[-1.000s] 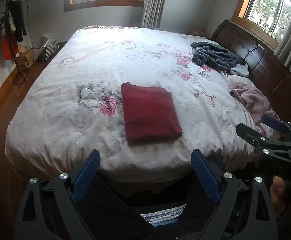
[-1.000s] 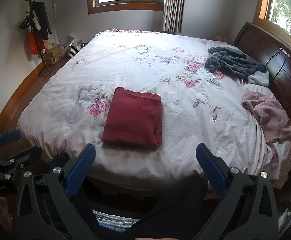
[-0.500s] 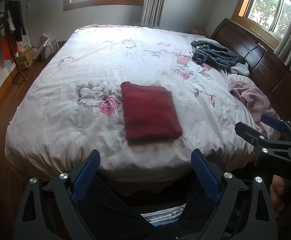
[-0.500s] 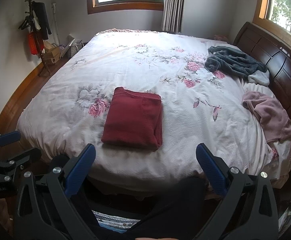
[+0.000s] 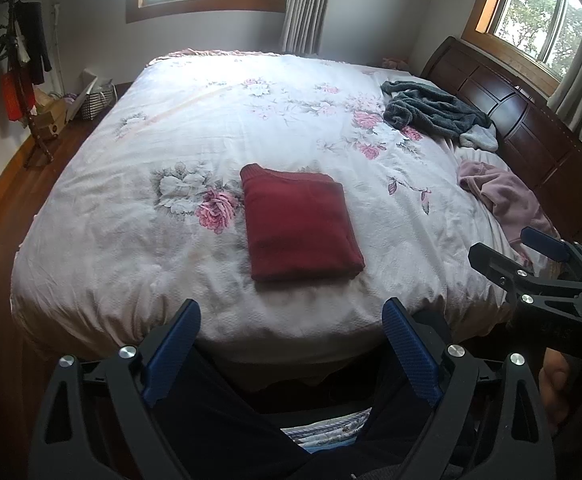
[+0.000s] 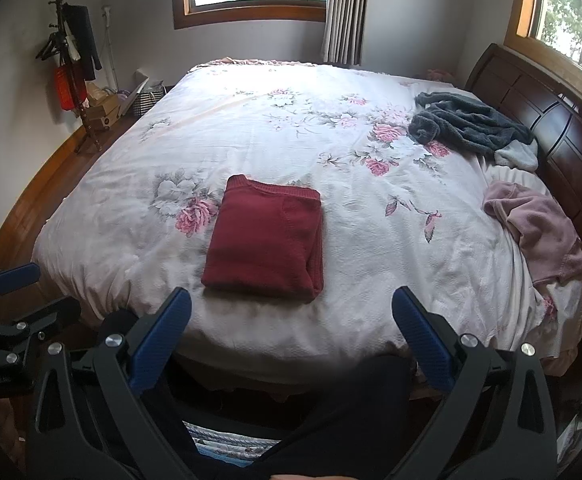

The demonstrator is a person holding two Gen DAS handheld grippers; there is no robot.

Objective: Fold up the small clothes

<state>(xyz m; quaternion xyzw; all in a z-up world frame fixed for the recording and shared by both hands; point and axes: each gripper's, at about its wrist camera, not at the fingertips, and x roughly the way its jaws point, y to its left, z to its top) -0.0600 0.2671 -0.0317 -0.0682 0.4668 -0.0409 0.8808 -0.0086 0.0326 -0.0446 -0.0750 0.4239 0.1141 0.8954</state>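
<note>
A dark red garment (image 5: 301,226) (image 6: 267,238) lies folded into a neat rectangle on the floral bedspread (image 5: 171,152) (image 6: 251,128), near the bed's front edge. My left gripper (image 5: 291,316) hangs open in front of the bed, short of the garment, with nothing between its blue pads. My right gripper (image 6: 291,306) is likewise open and empty, held just off the bed's near edge. In the left wrist view the right gripper (image 5: 507,248) shows at the far right; in the right wrist view the left gripper (image 6: 27,290) shows at the far left.
A grey fleece garment (image 5: 435,114) (image 6: 471,124) and a pink garment (image 5: 503,196) (image 6: 539,224) lie crumpled by the dark wooden headboard (image 5: 531,128). A coat stand (image 6: 71,64) and boxes stand by the left wall. Dark trouser legs (image 5: 219,420) fill the foreground.
</note>
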